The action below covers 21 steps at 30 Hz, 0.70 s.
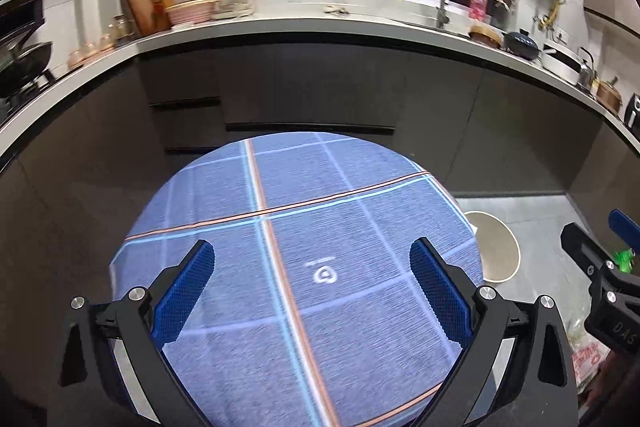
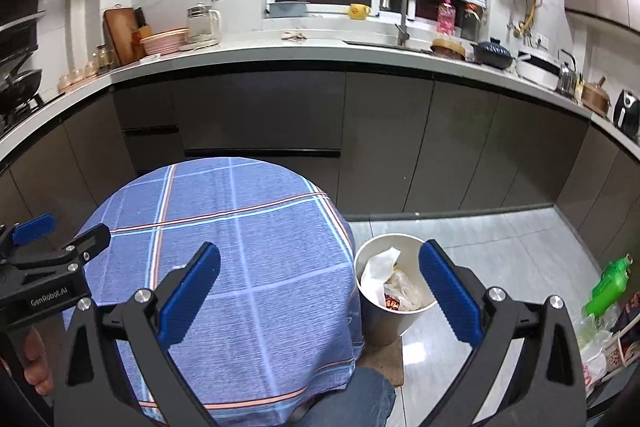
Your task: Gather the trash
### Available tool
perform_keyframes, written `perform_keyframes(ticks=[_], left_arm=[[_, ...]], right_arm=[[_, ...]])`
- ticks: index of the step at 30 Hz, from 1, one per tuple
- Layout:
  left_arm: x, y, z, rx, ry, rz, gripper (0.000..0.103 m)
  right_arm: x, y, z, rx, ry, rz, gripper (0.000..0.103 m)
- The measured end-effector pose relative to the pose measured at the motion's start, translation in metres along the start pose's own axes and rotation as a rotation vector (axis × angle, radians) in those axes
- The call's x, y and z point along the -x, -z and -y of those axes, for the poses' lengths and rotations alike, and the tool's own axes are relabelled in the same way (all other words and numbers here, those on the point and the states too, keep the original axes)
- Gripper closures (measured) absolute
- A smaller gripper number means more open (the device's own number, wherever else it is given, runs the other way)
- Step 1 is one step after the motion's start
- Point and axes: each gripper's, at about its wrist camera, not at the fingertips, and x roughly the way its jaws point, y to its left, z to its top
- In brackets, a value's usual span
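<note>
The surface (image 2: 248, 251) under its blue checked cloth carried no visible litter. The trash (image 2: 390, 285), paper and wrappers, lay inside the white bin (image 2: 380, 319) on the floor just beside it. The left hand-held gripper (image 1: 312, 291) and right hand-held gripper (image 2: 320, 291) both stood with fingers apart, holding nothing. Collection appeared essentially complete, though the near edge of the surface was hidden.

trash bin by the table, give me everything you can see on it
The trash bin is a round, open-topped, cream-coloured container, apparently plastic. It stands upright on the grey tile floor, right beside the table's blue plaid cloth. Inside lie crumpled white paper and clear and printed wrappers. No lid shows. Neither gripper touches it.
</note>
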Motion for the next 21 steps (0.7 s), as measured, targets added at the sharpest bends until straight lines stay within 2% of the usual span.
perform_keyframes(ticks=[7, 21], left_arm=[[0.02, 0.01, -0.018, 0.023, -0.014, 0.024, 0.008], [0.041, 0.014, -0.014, 0.017, -0.016, 0.062, 0.008]], right_arm=[[0.022, -0.002, -0.012, -0.004, 0.014, 0.038, 0.003], [0.041, 0.0, -0.017, -0.003, 0.011, 0.076, 0.003]])
